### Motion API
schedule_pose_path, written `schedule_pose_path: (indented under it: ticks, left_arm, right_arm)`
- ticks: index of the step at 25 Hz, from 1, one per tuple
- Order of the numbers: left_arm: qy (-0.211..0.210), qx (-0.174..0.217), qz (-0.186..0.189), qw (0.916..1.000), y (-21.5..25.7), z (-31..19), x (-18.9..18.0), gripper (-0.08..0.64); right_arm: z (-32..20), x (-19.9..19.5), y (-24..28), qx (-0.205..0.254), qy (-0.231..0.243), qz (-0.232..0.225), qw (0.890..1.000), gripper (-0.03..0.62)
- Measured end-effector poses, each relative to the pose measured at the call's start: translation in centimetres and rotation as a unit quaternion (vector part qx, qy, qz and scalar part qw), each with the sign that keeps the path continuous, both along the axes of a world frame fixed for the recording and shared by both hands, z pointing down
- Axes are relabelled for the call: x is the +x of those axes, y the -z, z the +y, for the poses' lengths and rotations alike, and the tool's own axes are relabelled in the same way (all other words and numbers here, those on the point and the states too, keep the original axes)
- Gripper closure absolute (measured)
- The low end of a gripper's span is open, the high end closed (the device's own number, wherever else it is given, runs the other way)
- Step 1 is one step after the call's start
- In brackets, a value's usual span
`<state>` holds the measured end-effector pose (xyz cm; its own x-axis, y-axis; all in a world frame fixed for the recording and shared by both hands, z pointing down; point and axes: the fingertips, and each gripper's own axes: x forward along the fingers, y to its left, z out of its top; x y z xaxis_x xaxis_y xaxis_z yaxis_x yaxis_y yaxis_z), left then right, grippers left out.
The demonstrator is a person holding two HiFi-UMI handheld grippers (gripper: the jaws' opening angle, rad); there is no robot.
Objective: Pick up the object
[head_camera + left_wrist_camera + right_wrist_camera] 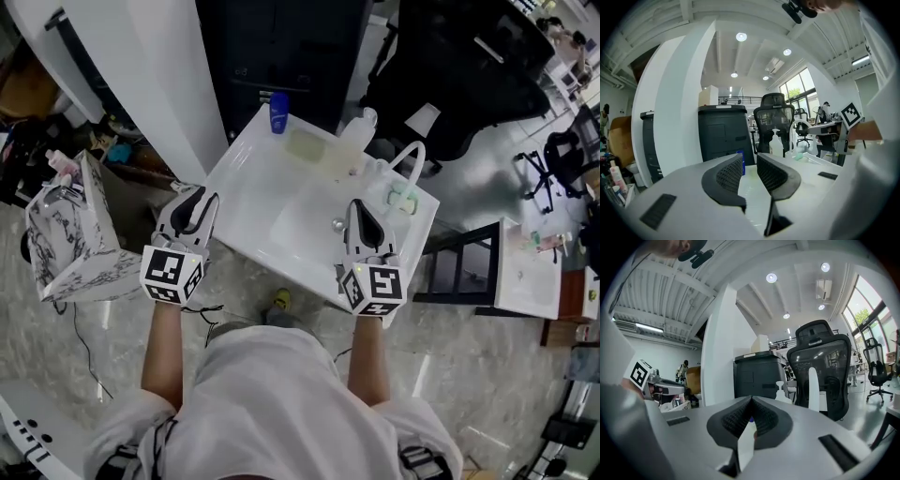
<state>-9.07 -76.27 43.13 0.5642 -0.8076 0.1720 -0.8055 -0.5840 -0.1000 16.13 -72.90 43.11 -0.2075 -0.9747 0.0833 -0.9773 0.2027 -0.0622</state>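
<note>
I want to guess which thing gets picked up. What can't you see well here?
1. Small shiny thing beside the right tool: too small in the head view to name.
2. Blue bottle: print too small to read; in the left gripper view a jaw covers most of it.
3. Table: hidden in the right gripper view by the tool's own body.

Things on the white surface [253, 187]
Upright blue bottle [278, 112] at far corner; pump bottle [359, 131] along far edge; mint-green piece [403, 199] by right corner.
</note>
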Motion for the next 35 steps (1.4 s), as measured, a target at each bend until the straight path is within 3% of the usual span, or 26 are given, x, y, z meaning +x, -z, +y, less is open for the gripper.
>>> schedule_pose_path:
  ticks: [12, 21, 28, 35]
  left_arm:
    - [-0.048, -0.005, -0.032, 0.9983, -0.1, -5.0, 3.9, 0.471]
    - [-0.126, -0.003, -0.037, 0.9913, 0.1, -10.0, 6.5, 0.471]
    - [-0.209, -0.011, -0.047, 0.9766, -1.2, -14.0, 9.1, 0.471]
    - [-0.289, -0.011, -0.066, 0.9551, -2.5, -17.3, 10.2, 0.471]
  right_arm:
    - [-4.0, 1.8, -0.7, -0.006, -0.013, -0.020, 1.000, 0.584]
    - [-5.9, 2.6, -0.5, -0.002, -0.076, -0.026, 0.997, 0.584]
    - [-6.4, 3.5, -1.4, -0.015, -0.157, -0.025, 0.987, 0.584]
    - [-6.5, 3.3, -1.6, -0.028, -0.239, -0.019, 0.971, 0.584]
